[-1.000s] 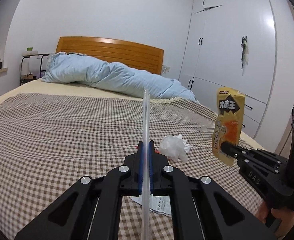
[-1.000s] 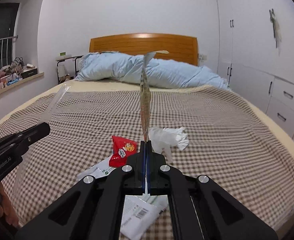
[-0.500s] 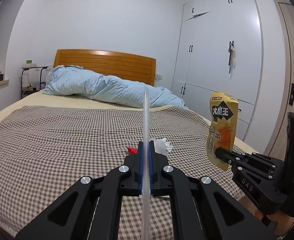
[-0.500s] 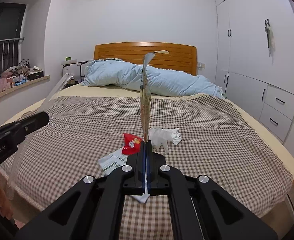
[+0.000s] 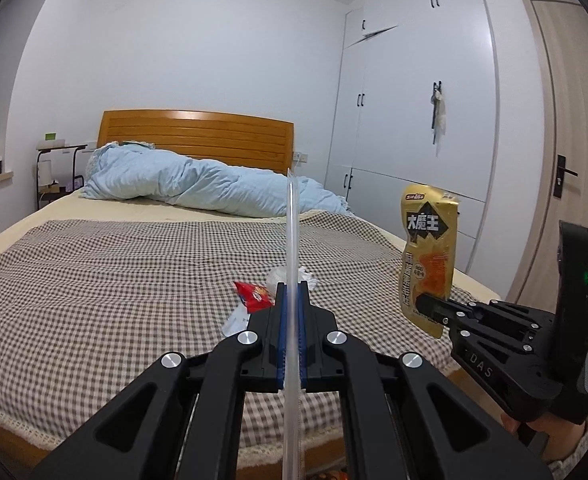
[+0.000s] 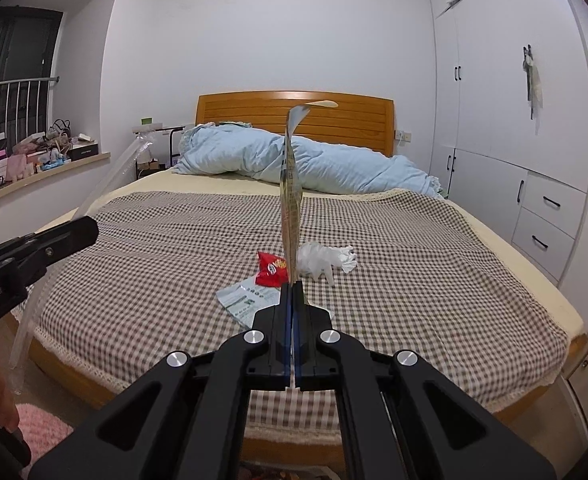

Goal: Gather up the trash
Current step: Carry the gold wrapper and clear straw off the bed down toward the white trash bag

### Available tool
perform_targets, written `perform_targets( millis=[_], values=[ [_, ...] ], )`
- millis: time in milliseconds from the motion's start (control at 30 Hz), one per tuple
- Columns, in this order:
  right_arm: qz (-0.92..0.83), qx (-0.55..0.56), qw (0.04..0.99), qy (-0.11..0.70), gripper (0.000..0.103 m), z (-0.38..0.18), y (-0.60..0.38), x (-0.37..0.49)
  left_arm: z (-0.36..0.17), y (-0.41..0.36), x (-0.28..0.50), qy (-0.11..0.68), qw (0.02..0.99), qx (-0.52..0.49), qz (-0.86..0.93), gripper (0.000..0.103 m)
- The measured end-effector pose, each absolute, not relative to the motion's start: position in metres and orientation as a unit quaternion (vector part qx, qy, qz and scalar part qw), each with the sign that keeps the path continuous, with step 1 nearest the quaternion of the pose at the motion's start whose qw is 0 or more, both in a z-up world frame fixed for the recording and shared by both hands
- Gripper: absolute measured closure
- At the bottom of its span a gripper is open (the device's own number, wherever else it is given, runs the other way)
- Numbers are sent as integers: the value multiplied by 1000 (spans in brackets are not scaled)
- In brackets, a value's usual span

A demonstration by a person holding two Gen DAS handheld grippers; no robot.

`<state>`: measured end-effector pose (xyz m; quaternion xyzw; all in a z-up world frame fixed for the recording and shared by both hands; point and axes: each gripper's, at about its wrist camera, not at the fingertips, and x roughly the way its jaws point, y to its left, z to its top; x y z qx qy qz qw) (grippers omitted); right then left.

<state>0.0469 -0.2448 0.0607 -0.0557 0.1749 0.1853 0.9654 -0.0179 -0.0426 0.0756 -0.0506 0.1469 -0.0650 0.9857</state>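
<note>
On the far left of the right wrist view, the left gripper is clamped shut on a clear plastic wrapper that rises above the jaws and trails below them; white lettering on its body reads "nRobot.AI", cut off by the frame edge. Behind it a window ledge holds boxes whose print is too small to read. On the checked bedspread lie three pieces of trash close together: a pale green printed leaflet, its text illegible; a red snack packet with a round logo, resting on the leaflet's far edge; and a crumpled white plastic bag just right of the packet. Further right in the left wrist view, the right gripper, marked "DAS" on its body, is closed on the bottom edge of an upright yellow snack pouch printed with "大魔王" in bold white characters.
</note>
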Motion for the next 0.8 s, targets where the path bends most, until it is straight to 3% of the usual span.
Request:
perform_targets(
  millis=[800],
  values=[
    [192,-72,957,204,102,22,-276,-14,38,-73,-72,173,976,-34,-127,101]
  ],
)
